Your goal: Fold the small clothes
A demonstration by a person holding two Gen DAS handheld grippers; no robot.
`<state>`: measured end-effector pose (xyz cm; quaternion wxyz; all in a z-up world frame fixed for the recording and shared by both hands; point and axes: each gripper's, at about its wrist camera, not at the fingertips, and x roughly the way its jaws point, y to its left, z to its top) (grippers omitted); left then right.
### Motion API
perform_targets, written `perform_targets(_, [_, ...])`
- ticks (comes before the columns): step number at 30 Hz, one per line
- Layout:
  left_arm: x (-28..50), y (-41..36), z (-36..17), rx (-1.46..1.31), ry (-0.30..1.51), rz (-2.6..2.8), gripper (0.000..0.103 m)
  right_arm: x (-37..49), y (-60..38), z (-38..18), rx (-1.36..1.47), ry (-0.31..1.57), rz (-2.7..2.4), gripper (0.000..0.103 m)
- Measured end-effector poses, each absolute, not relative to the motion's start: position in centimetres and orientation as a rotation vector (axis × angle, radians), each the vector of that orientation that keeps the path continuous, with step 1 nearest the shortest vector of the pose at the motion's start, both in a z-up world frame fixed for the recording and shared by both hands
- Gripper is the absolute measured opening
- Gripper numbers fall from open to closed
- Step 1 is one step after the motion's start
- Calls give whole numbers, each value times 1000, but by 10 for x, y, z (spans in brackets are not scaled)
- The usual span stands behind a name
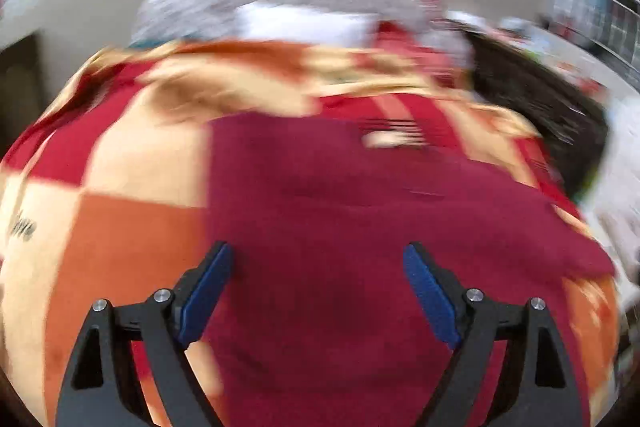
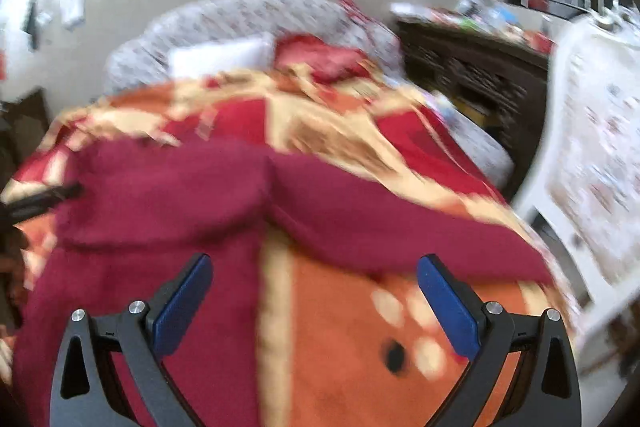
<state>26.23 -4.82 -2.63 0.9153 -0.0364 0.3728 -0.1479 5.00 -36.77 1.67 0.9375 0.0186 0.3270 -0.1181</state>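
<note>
A dark maroon garment (image 1: 360,227) lies spread on a checked red, orange and cream blanket (image 1: 132,227). The left gripper (image 1: 318,257) hovers over the garment, jaws wide and empty. The right gripper (image 2: 314,269) hovers at the garment's edge, also wide and empty. Blurred black script (image 1: 22,227) on the blanket cannot be read.
</note>
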Motion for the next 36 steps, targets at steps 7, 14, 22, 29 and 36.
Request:
perform_targets(7, [294,-28,-73,-152,886,-233,88,153,-330,-13,0,799,-18,103])
perform_targets(14, [289,-23,-75,-168,856,-224,88,216,-379,-87,205,998,-68,103])
perform_targets(22, [279,-30,-60,-93,826,-211,89,154,-410,-26,145,864,-188,103])
perform_targets(29, [210,-37,-28,-52,682,-360,94,46,-575,-5,208,964,-572,103])
perform_targets(36, [204,-61,-59,35,749,-381,94,-47,-695,-42,841,834,-580,103])
